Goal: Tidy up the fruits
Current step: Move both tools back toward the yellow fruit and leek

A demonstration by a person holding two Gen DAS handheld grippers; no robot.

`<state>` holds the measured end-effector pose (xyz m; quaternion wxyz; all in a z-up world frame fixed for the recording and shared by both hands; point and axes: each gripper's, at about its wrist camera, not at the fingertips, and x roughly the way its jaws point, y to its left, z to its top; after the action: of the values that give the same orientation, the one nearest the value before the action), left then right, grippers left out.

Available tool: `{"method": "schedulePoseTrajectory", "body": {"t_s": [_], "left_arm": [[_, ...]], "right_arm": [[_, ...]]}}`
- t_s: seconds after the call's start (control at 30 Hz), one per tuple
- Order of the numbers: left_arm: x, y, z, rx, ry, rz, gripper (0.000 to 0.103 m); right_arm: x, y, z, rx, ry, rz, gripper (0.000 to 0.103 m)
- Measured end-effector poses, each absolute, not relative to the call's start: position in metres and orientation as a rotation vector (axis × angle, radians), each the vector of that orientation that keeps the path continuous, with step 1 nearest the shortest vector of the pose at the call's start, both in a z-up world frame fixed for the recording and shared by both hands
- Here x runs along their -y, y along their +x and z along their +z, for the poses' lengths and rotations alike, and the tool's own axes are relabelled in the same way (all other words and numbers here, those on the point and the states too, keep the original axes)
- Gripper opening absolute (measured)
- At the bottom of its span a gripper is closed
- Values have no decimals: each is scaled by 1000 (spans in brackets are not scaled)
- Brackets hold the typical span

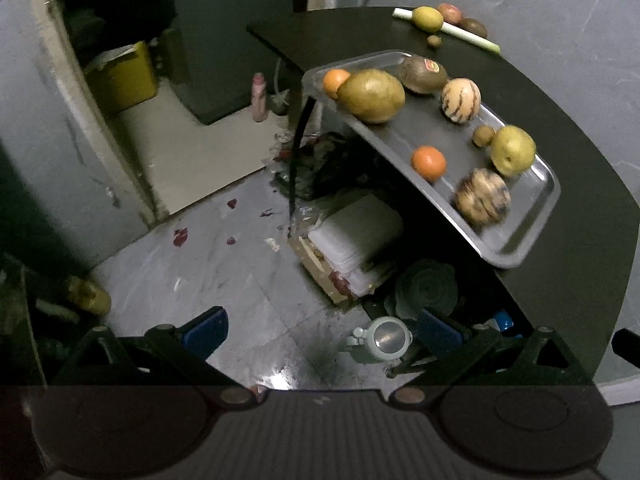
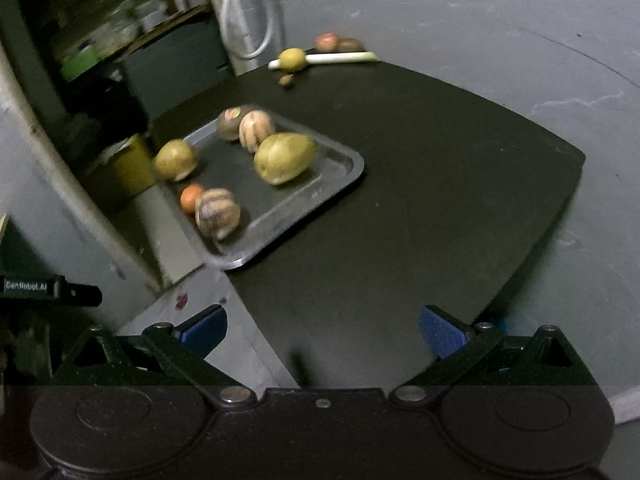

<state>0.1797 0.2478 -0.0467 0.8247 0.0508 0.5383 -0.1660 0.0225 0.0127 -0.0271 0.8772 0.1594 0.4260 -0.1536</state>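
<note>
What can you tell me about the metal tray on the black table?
The metal tray is a shallow, grey, shiny rectangle with rounded corners and a low raised rim. It lies flat on the black table, near its left edge, and may overhang it a little. Several fruits rest inside it. Neither gripper touches it.

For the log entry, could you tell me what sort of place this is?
Probably a cluttered storeroom or back kitchen: a black table holding a metal tray of fruit, and a littered floor.

Shiny metal tray (image 1: 532,236) on a matt black table (image 2: 440,200).
</note>
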Motion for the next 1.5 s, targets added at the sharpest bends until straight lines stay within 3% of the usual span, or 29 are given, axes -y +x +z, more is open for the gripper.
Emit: {"method": "schedulePoseTrajectory", "body": {"t_s": [0.4,0.87,1.5], "left_arm": [[-247,303,-48,-1109,199,-463,102],[-191,375,-29,-1079,83,-477,102],[-7,619,-52,-947,255,-1096,102]], "right_arm": [[-53,89,-14,-736,322,-466,102],[35,164,-8,-662,311,-414,102],[23,375,-32,-771,283,-568,102]]}}
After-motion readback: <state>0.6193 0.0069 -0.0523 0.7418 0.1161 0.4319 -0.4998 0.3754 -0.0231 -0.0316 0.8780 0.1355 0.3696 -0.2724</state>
